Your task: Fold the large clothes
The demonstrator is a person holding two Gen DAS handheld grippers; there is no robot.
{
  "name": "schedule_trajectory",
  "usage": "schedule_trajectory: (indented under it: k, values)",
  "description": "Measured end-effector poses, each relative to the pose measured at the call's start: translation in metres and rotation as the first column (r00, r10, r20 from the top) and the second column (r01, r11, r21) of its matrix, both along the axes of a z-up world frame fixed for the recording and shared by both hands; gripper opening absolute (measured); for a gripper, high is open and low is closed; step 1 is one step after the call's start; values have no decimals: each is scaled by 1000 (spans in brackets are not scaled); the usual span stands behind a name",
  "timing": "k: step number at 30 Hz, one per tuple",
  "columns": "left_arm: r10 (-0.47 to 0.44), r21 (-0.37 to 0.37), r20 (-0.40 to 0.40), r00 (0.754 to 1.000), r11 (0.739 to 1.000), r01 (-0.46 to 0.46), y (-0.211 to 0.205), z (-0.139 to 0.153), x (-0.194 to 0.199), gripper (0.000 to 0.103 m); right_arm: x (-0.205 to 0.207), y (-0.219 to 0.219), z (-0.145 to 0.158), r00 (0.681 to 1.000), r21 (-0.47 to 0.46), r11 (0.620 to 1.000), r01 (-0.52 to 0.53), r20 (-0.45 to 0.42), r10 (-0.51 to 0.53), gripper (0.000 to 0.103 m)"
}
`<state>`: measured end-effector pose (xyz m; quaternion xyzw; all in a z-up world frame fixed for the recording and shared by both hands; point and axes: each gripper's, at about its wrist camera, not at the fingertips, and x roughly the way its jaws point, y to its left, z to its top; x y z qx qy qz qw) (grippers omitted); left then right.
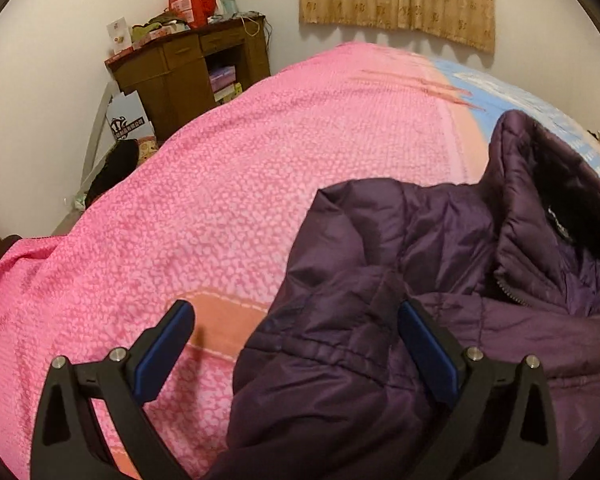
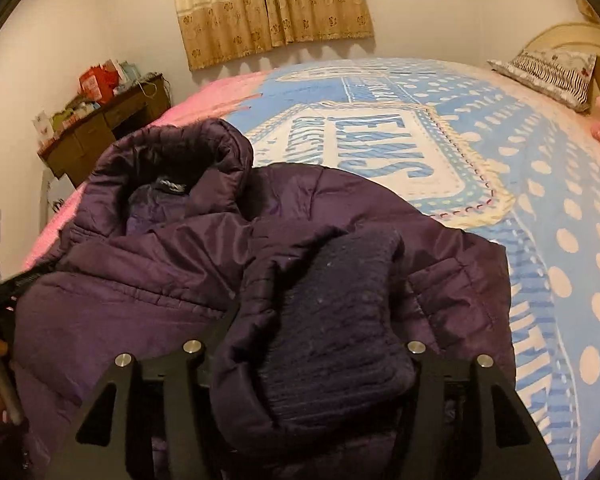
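Left wrist: left gripper [image 1: 296, 322] released, jacket [image 1: 440, 288] collar far, right gripper [image 2: 320, 312] unclear.

The bed [image 2: 560, 240] carries a pink cover [image 1: 220, 200], a blue dotted blanket [image 2: 540, 184], a purple jacket [image 2: 148, 272] and a pillow [image 2: 548, 72].

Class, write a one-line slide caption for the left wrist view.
Open left hand-held gripper poised over a purple padded jacket's sleeve on a pink bedspread.
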<state>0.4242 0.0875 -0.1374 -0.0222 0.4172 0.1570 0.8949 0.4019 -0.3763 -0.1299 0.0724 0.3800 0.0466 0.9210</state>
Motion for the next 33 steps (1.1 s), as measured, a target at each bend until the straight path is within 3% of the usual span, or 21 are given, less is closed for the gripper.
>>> schedule_trajectory:
  k: [2,4,6,10,13,14,17,18,19,21,24,29,33]
  values:
    - [-10,54,15,1000,999,9,-6,2,-5,103,-10,-9,7,1000,61,998,7,7,-8,57]
    - [-22,89,25,999,996,20,-12,3,-8,103,-36,-26,24,996,144,988,49,73,-60,58]
    - [-35,108,25,999,994,32,-17,4,-9,103,-53,-32,37,988,169,983,72,124,-94,58]
    - [-29,130,24,999,991,26,-19,6,-9,103,-67,-6,70,964,21,996,81,252,-84,58]
    - [-29,109,23,999,994,26,-15,6,-8,103,-67,-7,91,931,-2,985,171,328,-161,58]
    - [-28,106,22,999,994,26,-15,6,-7,103,-63,-7,94,932,-3,988,154,331,-144,58]
    - [-28,114,24,999,993,25,-15,7,-6,103,-36,-1,74,979,28,999,19,205,-24,56]
    - [-27,113,26,999,993,24,-14,7,-6,103,-31,1,63,988,21,1000,12,156,-15,51]
    - [-25,110,28,999,994,22,-14,7,-6,103,-23,1,47,995,9,1000,19,100,-20,38]
    - [-32,90,33,999,996,29,-12,7,-6,103,-9,-7,12,999,6,999,49,1,-49,38]
    - [-35,76,30,999,997,32,-11,6,-7,103,-1,-20,-1,998,76,996,46,28,-48,38]
    - [-36,64,23,999,997,34,-10,5,-5,103,8,-4,-1,999,-34,999,39,31,-38,45]
    - [-38,44,28,999,998,37,-8,7,-8,103,4,-2,-1,999,-32,999,23,43,-22,57]
